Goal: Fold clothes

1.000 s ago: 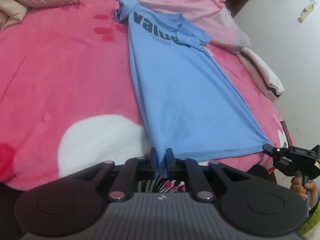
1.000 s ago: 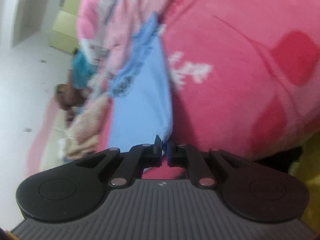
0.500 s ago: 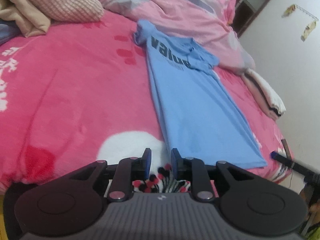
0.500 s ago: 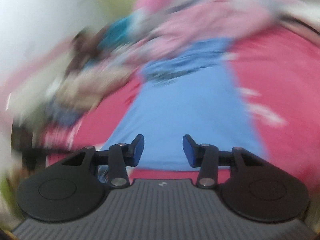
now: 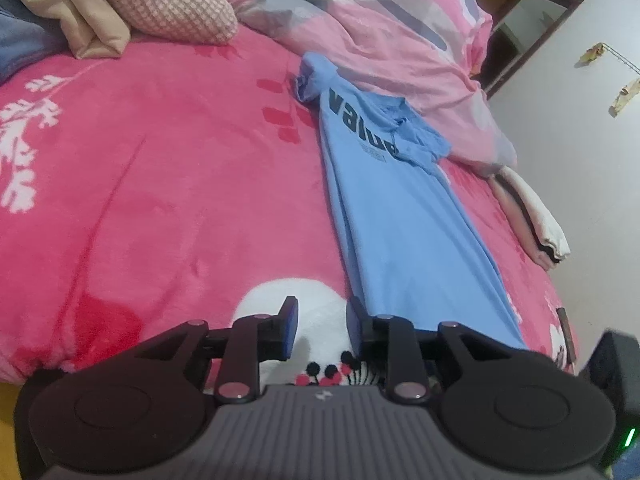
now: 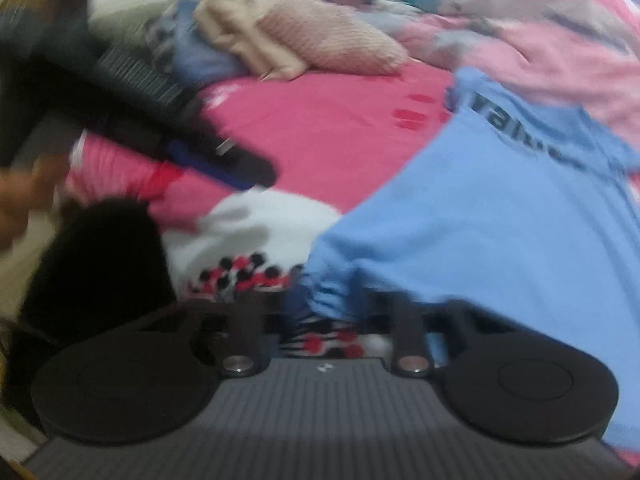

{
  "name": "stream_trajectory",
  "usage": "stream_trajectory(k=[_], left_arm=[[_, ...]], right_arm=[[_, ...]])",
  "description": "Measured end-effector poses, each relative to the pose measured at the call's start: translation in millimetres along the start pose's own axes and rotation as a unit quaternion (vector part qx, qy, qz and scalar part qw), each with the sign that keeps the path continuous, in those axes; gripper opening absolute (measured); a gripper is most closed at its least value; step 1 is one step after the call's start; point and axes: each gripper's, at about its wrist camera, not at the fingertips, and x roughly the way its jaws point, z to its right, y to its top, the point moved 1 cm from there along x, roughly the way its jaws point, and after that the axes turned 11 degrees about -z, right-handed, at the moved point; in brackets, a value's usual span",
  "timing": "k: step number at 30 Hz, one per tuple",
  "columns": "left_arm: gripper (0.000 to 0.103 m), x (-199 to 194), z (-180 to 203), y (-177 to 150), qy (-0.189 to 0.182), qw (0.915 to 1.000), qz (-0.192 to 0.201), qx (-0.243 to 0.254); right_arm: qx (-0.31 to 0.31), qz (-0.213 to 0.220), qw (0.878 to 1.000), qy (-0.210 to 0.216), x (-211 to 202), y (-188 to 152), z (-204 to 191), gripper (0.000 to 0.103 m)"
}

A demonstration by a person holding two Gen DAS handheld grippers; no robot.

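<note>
A light blue T-shirt (image 5: 400,208) with dark lettering lies lengthwise on the pink blanket (image 5: 160,160), collar far, hem near. My left gripper (image 5: 320,316) hovers at the hem's left corner. Its jaws are opening and only the blanket's white patch shows between them. The right wrist view is blurred. There my right gripper (image 6: 324,304) is shut on a bunched bit of the T-shirt's (image 6: 500,208) near hem. The left gripper (image 6: 240,164) shows as a dark shape on the left of that view.
A checked pillow (image 5: 160,0) and beige cloth (image 5: 80,20) lie at the bed's far left. A rumpled pink duvet (image 5: 400,40) fills the far side. Folded pale clothing (image 5: 532,220) rests at the bed's right edge, beside a white wall.
My left gripper let go of the hem and its jaws spread apart. My right gripper rolled, swung along the bed's edge, opened, then closed on the hem. The shirt now lies narrower.
</note>
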Motion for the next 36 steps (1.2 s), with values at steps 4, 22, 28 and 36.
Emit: stream_trajectory(k=[4, 22, 28, 36], left_arm=[[0.028, 10.1, 5.4, 3.6, -0.02, 0.9997, -0.01, 0.01], [0.043, 101.1, 38.1, 22.0, -0.161, 0.9812, -0.098, -0.042], [0.014, 123.8, 34.3, 29.1, -0.167, 0.9764, -0.11, -0.083], [0.003, 77.3, 47.3, 19.7, -0.131, 0.9904, -0.017, -0.039]], right_arm=[[0.158, 0.076, 0.984, 0.039, -38.7, -9.8, 55.0, 0.005], [0.554, 0.129, 0.79, 0.229, -38.8, -124.4, 190.8, 0.028], [0.534, 0.121, 0.809, 0.217, -39.7, -124.3, 190.0, 0.028], [0.521, 0.105, 0.823, 0.201, -38.1, -119.6, 187.6, 0.027]])
